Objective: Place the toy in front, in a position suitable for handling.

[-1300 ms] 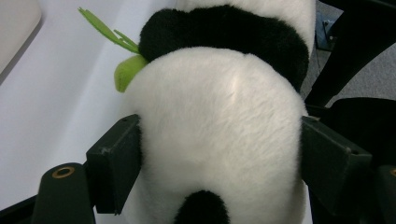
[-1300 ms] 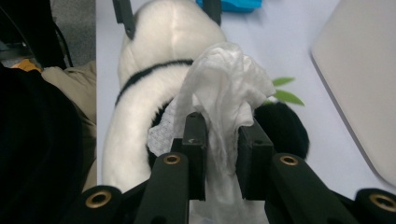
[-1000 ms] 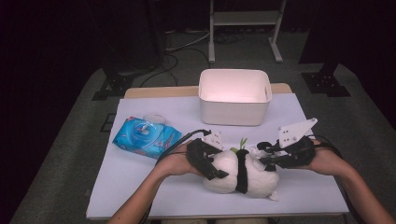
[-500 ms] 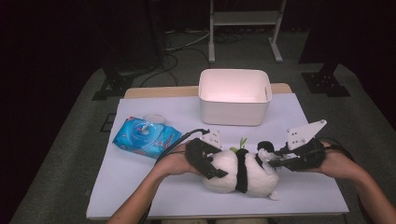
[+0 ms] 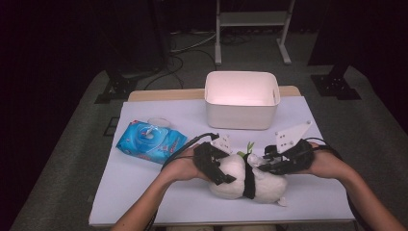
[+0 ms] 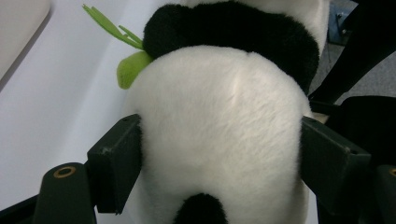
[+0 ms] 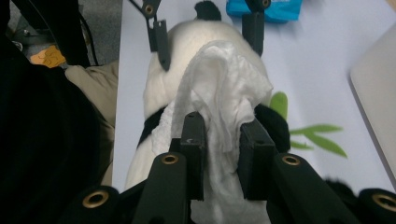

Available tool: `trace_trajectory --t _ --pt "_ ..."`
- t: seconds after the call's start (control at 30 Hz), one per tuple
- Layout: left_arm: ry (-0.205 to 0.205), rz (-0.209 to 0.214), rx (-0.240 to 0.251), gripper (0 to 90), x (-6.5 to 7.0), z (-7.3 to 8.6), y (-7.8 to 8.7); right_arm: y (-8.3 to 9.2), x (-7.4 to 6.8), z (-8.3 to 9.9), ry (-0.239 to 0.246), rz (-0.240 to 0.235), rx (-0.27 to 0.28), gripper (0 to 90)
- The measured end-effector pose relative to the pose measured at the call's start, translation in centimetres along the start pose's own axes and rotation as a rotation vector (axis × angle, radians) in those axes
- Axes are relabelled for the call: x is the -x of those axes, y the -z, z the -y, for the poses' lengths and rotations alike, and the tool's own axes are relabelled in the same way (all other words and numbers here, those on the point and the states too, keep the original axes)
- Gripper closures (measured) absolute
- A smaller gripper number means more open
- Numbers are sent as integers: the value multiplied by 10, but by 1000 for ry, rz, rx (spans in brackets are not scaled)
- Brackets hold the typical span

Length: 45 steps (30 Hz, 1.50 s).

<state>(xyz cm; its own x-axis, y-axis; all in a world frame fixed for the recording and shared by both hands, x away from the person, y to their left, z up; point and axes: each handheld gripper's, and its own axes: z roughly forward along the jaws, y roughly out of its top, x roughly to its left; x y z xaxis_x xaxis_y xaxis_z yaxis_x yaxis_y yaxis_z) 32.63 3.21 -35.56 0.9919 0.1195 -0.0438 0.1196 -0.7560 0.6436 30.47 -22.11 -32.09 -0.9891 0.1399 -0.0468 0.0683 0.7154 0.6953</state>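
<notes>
Your left tool [image 5: 222, 166] is clamped w/ both jaws pressed into the white rump of the plush panda [image 5: 250, 182], which lies on its side at the near-center of the tabletop [image 5: 159, 192]. Your right tool [image 5: 269, 162] pinches a crumpled white wipe [image 7: 219, 93] & holds it against the panda's back, just right of the left tool. Blue wipes pack [image 5: 150, 142] sits to the left, white bin [image 5: 241, 98] on the far side.

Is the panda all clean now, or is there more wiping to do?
Already done: a white wipe is out of the blue pack. In hand: the left gripper clamps the toy panda on the table, and the right gripper presses the wipe on its fur. Whether it is clean I cannot tell, so wiping probably goes on. The white bin waits behind it.
</notes>
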Motion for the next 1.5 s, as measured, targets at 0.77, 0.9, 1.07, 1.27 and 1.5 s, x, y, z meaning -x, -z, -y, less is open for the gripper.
trace_trajectory --t 0.77,0.9,1.07,1.27,1.5 --pt "29 32 48 214 -6 10 3 21 -3 16 -24 54 -39 736" --pt "44 44 60 212 -9 11 3 25 -4 21 -36 62 -36 735" --pt "46 41 46 215 -8 9 2 25 -3 21 -32 65 -29 735" --pt "48 37 41 214 -7 5 2 14 -1 8 -12 41 -26 735" --pt "40 31 37 210 -7 4 1 -4 0 -7 26 21 -45 732"
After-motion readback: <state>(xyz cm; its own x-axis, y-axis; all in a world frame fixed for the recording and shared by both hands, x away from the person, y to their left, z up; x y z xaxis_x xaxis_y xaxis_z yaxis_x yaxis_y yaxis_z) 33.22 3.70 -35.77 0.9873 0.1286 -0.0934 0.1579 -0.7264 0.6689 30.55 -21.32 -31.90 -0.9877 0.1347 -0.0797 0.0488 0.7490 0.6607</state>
